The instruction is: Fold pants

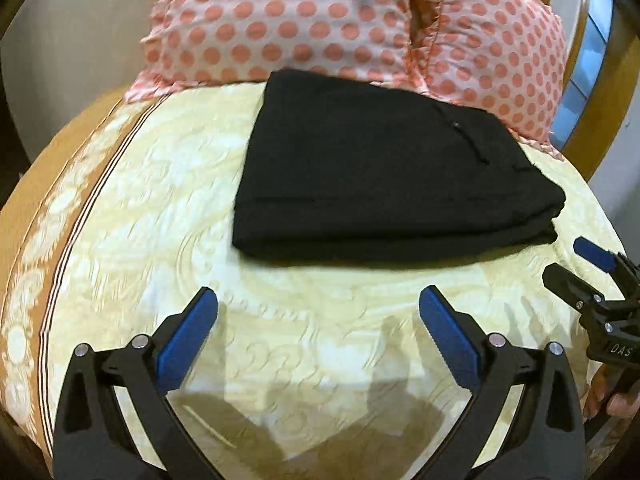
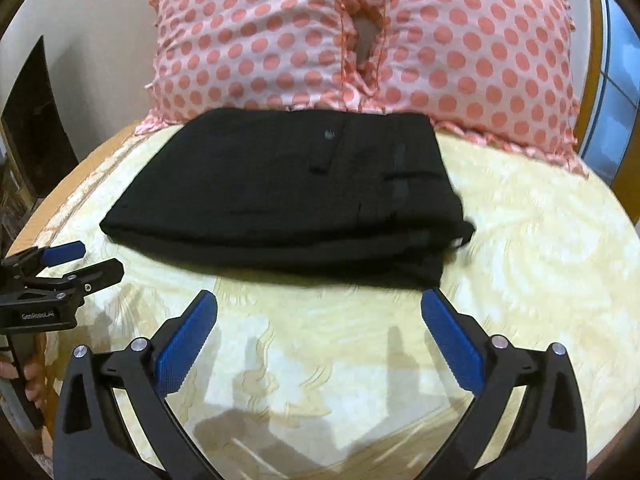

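Observation:
Black pants (image 1: 384, 168) lie folded into a compact stack on the cream patterned bedspread (image 1: 304, 344); the right wrist view shows the same pants (image 2: 288, 192) with a pocket button on top. My left gripper (image 1: 318, 300) hovers open just short of the stack's near edge, nothing between its blue pads. My right gripper (image 2: 318, 300) is open too, empty, in front of the stack's near right corner. Each gripper also appears in the other's view: the right gripper (image 1: 576, 260) at the right edge, the left gripper (image 2: 88, 258) at the left edge.
Two pink polka-dot pillows (image 2: 280, 40) lean behind the pants at the head of the bed. A wooden headboard (image 1: 616, 80) curves at the far right. The bedspread's brown striped border (image 1: 60, 240) runs down the left side. A hand (image 2: 32, 380) grips the left tool's handle.

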The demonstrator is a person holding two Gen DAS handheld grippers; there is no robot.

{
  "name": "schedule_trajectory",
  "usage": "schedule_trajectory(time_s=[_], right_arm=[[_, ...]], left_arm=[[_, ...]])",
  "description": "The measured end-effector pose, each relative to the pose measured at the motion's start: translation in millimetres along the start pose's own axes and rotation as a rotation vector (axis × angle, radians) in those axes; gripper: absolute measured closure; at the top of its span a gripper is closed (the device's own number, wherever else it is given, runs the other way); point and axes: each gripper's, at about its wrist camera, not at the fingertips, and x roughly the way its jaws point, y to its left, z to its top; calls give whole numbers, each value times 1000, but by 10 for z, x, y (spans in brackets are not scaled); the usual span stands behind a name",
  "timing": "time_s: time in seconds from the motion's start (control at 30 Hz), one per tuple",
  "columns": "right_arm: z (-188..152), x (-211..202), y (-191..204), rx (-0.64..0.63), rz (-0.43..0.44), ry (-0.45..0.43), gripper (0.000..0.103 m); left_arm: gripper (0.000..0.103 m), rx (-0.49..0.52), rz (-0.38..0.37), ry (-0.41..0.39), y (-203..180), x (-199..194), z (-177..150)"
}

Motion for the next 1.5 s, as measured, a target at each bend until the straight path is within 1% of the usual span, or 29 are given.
schedule_trajectory(time_s=[0.13,0.27,0.4,0.47,0.53,1.5], right_arm=[[-87,43,23,22,-16,32,1],[-156,83,32,37,-33,58,1],[-206,149,39,46,-53,93,1],[-217,157,71,25,-83,92,1],[-224,155,63,40,-86,95,1],[-232,144,62,43,-92,90,1]], left_arm=[[2,-3,18,0,41,-6,-54],[2,15,41,4,11,3,-83],[2,47,84,4,-49,32,-110],[2,65,118,14,-82,50,-121],[2,64,127,11,-88,47,-127],[2,59,129,5,-86,48,-133]])
